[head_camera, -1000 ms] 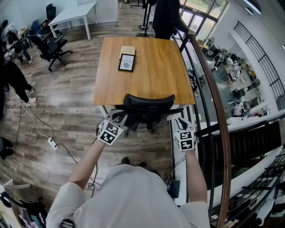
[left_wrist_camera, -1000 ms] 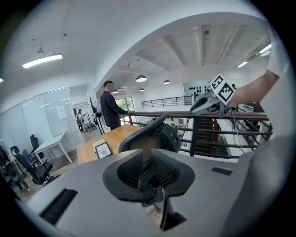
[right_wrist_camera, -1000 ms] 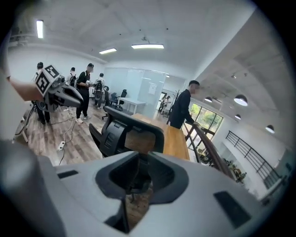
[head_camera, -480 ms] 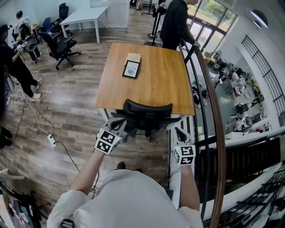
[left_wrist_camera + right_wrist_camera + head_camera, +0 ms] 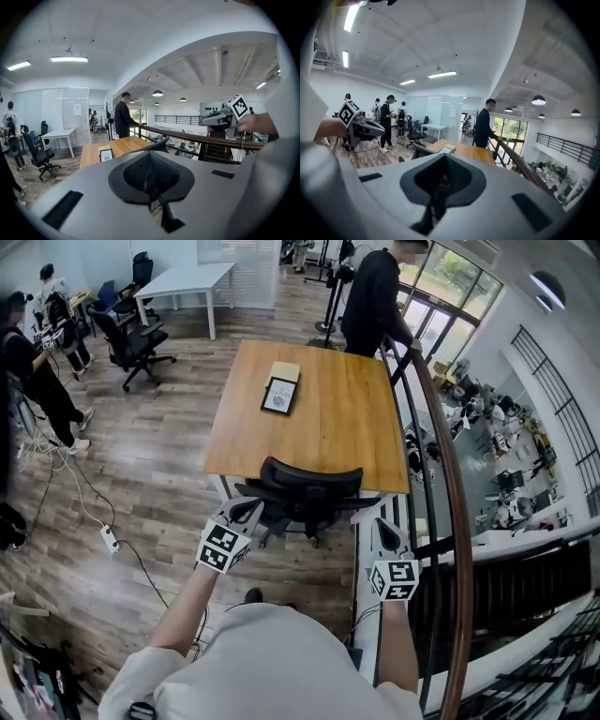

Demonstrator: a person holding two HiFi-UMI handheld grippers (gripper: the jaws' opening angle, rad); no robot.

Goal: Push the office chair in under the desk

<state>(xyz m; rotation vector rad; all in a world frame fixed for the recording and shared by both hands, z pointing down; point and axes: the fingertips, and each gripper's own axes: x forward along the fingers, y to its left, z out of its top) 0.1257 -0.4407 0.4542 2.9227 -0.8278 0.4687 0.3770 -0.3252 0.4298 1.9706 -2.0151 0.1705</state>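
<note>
the office chair [image 5: 309, 480] is black, the desk [image 5: 342, 427] orange-brown woodgrain

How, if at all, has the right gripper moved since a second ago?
Yes: the right gripper has drawn back from the desk, toward the person, its jaws just closing on nothing.

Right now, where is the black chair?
In the head view, the black chair sits mid-frame, its backrest at the near edge of the wooden desk.

Left tool [image 5: 150, 183] jaws together, empty; desk [image 5: 126, 144] ahead.
</note>
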